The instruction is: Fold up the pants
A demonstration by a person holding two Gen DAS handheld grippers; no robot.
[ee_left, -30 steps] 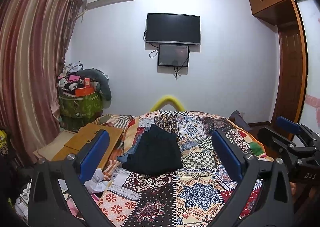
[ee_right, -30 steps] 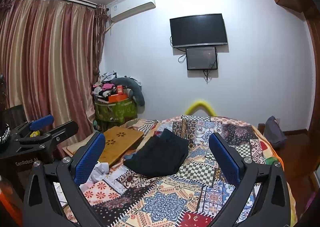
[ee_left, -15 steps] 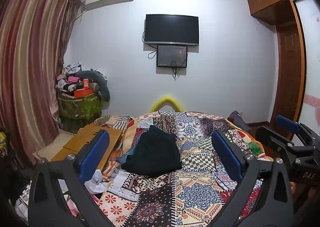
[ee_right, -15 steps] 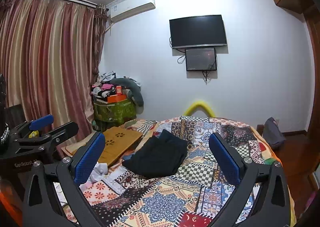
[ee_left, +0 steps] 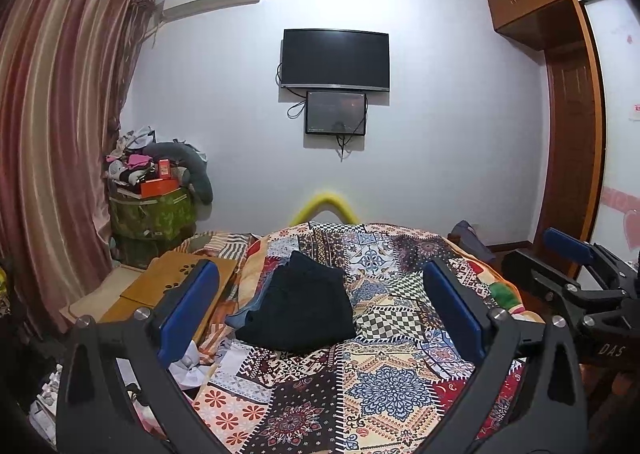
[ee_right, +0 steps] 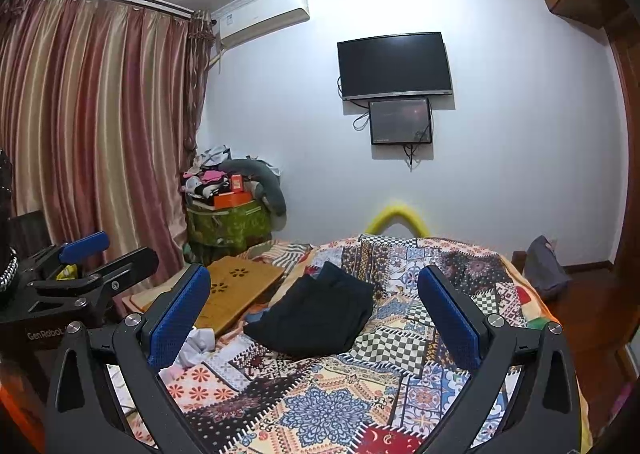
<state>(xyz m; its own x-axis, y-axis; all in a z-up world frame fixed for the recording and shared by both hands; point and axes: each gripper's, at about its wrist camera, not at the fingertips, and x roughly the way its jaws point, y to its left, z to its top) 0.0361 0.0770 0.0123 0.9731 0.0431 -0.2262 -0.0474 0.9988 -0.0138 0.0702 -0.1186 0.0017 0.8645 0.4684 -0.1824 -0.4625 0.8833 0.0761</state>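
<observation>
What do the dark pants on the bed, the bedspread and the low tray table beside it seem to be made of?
The dark pants look like soft matte cloth, slumping in folds, possibly cotton. The bedspread seems a printed woven fabric, matte, with patchwork patterns and rumpled edges. The tray table looks like light bamboo or wood, smooth, with flower-shaped cutouts.

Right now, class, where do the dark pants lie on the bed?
In both wrist views the dark pants lie bunched on the patchwork quilt, toward its left edge, near the wooden board, ahead of both open grippers and untouched.
</observation>
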